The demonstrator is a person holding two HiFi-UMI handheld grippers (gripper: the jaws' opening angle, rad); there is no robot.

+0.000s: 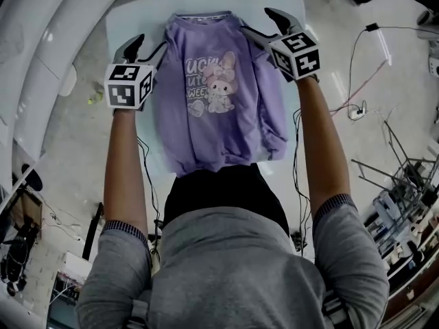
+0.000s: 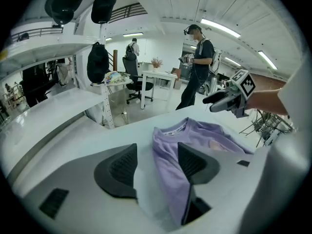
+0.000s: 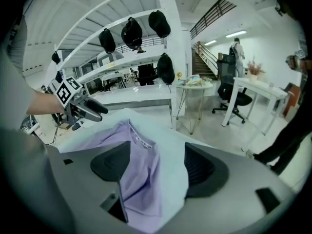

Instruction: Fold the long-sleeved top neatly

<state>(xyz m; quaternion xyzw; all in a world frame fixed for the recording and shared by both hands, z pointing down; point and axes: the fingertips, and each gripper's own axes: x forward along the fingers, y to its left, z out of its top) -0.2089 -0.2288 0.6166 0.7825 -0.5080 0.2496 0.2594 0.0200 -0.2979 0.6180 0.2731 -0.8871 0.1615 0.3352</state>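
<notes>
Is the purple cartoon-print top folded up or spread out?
Mostly spread out: the purple cartoon-print top lies flat on the white table, print up. Its sides look folded in.

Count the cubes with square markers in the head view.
2. The left gripper's cube is beside the purple top's left edge; the right gripper's cube beside its right edge. None seems hidden.

Both arms reach straight forward, left forearm (image 1: 127,163) and right forearm (image 1: 322,142) bare, grey sleeves (image 1: 123,235) pushed up near the elbows. Left tool (image 1: 147,46) points forward and down, jaws spread wide, marker cube up. Right tool (image 1: 264,25) also points forward and down, jaws spread wide, tips angled inward. Tools well apart, the right slightly farther forward.
</notes>
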